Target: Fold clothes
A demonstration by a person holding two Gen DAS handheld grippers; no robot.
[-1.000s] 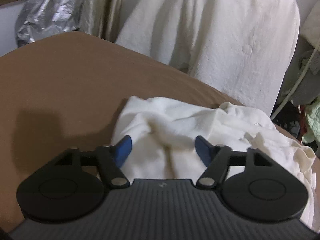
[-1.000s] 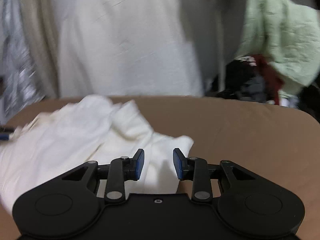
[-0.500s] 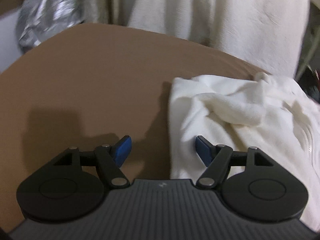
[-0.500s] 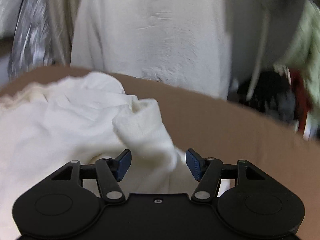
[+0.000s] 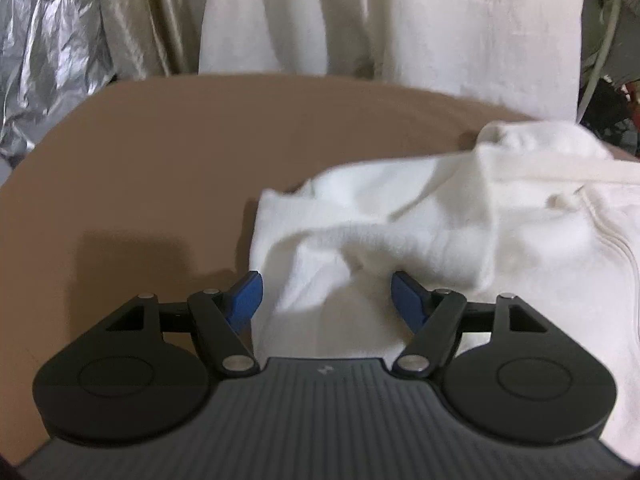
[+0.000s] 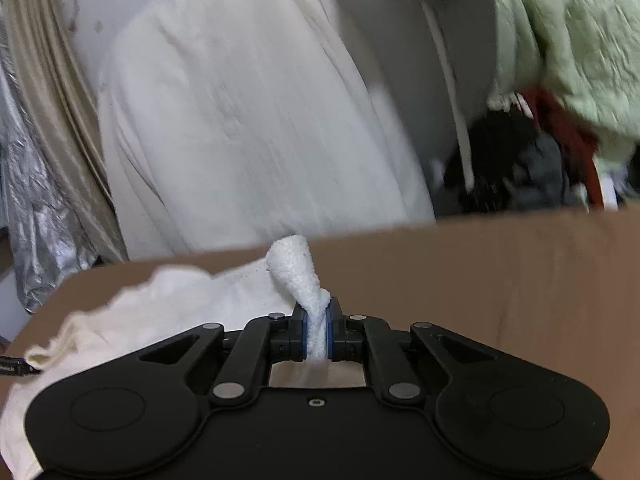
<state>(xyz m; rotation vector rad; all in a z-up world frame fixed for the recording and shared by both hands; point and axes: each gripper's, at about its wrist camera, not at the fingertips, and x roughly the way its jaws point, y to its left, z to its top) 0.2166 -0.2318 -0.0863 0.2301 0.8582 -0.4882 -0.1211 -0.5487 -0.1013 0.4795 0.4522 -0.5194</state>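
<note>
Clothes here means one rumpled white garment (image 5: 460,232) lying on the brown table (image 5: 160,168), bunched toward the table's right side in my left camera and toward its left side in my right camera (image 6: 168,308).

On my left, my left gripper (image 5: 326,300) has its blue fingers (image 5: 244,300) spread wide and holds nothing. The near left edge of the garment lies in the gap between them; I cannot tell whether the fingers touch the cloth. The left finger sits at the garment's edge, with bare table and a dark shadow (image 5: 132,256) further left. A ridge of cloth rises just ahead of the fingers, and a ribbed hem or cuff (image 5: 608,232) shows at the far right of that view.

On my right, my right gripper (image 6: 317,334) is closed tight on a twisted tuft (image 6: 296,268) of the same white garment. The tuft sticks up out of the pinch, and the rest of the cloth trails off to the left and below. To the right of that gripper the table is bare brown.

Behind the table hang a crinkled silver sheet (image 5: 52,48), a beige curtain (image 5: 140,20) and a large white coat (image 6: 248,120). At the far right of my right camera sit a pale green quilt (image 6: 568,40) and dark clothes (image 6: 516,176) with something red (image 6: 568,128) among them.
</note>
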